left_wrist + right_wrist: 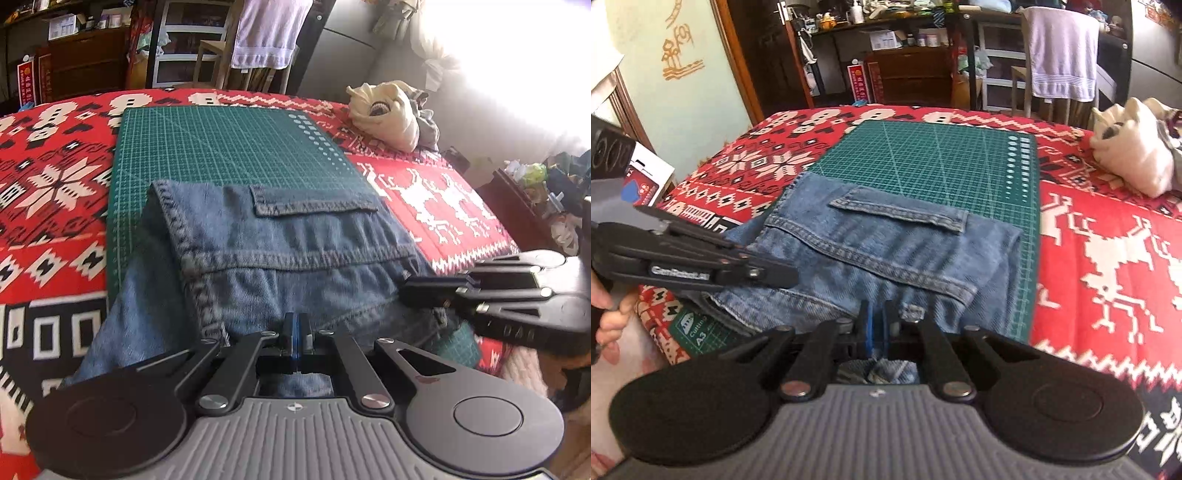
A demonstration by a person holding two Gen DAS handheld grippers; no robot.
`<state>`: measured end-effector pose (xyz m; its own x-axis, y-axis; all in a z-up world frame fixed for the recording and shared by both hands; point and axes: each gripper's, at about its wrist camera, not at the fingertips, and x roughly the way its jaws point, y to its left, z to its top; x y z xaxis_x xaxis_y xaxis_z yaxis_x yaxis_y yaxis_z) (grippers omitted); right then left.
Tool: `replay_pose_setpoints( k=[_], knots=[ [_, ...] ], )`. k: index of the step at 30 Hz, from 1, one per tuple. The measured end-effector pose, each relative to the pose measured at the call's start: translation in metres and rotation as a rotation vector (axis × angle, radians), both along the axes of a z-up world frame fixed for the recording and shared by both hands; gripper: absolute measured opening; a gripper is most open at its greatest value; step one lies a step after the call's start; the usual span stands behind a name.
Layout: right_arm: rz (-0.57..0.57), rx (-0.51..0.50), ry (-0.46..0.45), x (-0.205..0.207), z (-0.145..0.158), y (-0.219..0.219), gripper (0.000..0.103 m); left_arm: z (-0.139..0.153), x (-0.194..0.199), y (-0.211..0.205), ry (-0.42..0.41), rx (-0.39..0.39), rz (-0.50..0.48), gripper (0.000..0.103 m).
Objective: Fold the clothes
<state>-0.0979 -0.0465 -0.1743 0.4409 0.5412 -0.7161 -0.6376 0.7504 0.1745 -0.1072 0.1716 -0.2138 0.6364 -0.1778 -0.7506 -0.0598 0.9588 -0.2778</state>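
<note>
Folded blue denim jeans (295, 243) (894, 251) with a flap pocket lie on a green cutting mat (229, 144) (942, 162). My left gripper (295, 326) is shut, its blue pads pinching the near denim edge by a stitched seam. From the right wrist view it (792, 275) comes in from the left over the jeans' left corner. My right gripper (877, 314) is shut on the near edge too, with fabric bunched under its tips. In the left wrist view it (406, 291) sits at the jeans' right corner.
A red patterned blanket (55, 184) (1108, 240) covers the table under the mat. A cream crumpled garment (388, 110) (1134, 155) lies at the far right. A person's hand (609, 314) holds the left gripper. Behind the table stand a chair with a towel (1063, 55) and shelves.
</note>
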Motion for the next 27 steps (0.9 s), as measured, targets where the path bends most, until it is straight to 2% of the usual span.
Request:
replay_pose_setpoints(
  k=[5,7,9,14,17,23,27],
  knots=[
    [-0.027,0.017,0.012,-0.005,0.005,-0.009,0.004,0.009,-0.005,-0.007,0.008,0.015,-0.004,0.004],
    [-0.014,0.02,-0.022,-0.013,0.01,-0.006,0.011,0.012,-0.007,-0.011,0.009,0.024,-0.015,0.004],
    [0.023,0.026,-0.05,-0.021,0.014,0.001,0.011,0.009,-0.006,-0.017,0.018,0.048,-0.033,0.004],
    [0.092,-0.028,-0.041,-0.025,0.002,0.029,0.011,0.005,-0.009,-0.019,0.023,0.092,-0.027,0.006],
    [0.117,-0.049,-0.079,-0.03,-0.005,0.028,0.008,0.004,-0.016,-0.015,0.022,0.094,-0.027,0.004],
    [0.11,-0.039,-0.02,-0.032,0.0,0.01,0.007,0.011,-0.022,-0.005,0.04,0.045,0.029,0.003],
    [0.063,-0.011,-0.031,-0.032,0.01,0.003,0.01,0.026,-0.035,0.003,-0.031,0.021,0.098,0.003]
  ],
)
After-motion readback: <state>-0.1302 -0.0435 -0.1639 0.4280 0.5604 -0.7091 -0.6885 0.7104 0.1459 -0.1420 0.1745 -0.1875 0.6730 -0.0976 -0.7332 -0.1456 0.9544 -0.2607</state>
